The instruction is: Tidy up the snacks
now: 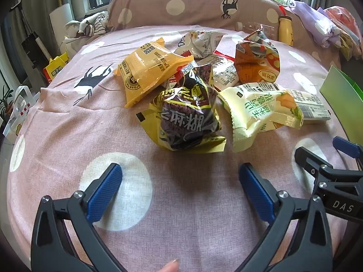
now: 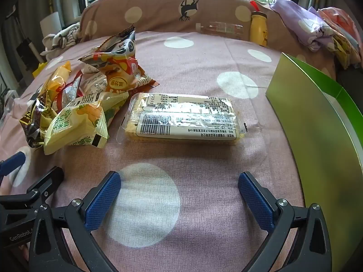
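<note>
**Snacks heaped on the bed, both grippers wide and empty**

We count about seven packets on the pink sheet (image 1: 56, 136): six in a heap (image 1: 192, 86), and a flat clear pack (image 2: 183, 117) lying just beside it. The left gripper (image 1: 180, 181) faces the dark packet (image 1: 188, 117); the right gripper (image 2: 179, 185) faces the clear pack. Only the right view shows the green box (image 2: 317, 122) broadly; its edge cuts it off. Packets deep in the heap are half hidden.
</note>
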`<state>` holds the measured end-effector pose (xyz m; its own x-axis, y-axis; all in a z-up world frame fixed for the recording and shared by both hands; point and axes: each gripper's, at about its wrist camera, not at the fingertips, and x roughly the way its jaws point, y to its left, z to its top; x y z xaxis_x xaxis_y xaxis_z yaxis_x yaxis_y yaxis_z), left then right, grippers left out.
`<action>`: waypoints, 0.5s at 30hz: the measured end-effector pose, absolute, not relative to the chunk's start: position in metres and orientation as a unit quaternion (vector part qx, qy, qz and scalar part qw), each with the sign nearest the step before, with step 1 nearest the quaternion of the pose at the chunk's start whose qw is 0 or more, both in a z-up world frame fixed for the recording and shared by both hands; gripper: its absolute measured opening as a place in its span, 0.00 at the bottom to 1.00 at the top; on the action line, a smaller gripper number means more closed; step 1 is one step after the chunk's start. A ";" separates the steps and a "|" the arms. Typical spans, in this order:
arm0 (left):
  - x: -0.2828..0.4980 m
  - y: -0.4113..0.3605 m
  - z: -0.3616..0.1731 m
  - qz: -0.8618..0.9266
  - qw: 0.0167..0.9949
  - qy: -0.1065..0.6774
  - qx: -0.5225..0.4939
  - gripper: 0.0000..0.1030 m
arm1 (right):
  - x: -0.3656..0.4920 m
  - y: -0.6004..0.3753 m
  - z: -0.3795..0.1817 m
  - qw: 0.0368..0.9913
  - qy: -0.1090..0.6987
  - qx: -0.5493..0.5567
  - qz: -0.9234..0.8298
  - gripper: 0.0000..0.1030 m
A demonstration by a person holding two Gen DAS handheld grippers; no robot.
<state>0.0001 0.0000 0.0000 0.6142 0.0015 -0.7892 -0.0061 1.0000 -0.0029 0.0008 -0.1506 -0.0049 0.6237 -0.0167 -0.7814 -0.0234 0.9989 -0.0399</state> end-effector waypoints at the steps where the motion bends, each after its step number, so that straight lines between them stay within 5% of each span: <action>1: 0.000 0.000 0.000 0.002 0.898 0.439 -0.002 1.00 | 0.001 -0.151 -0.005 0.901 0.434 -0.023 0.002 1.00; 15: 0.000 0.000 0.000 0.002 0.898 0.440 -0.003 1.00 | 0.001 -0.150 -0.005 0.901 0.433 -0.023 0.002 1.00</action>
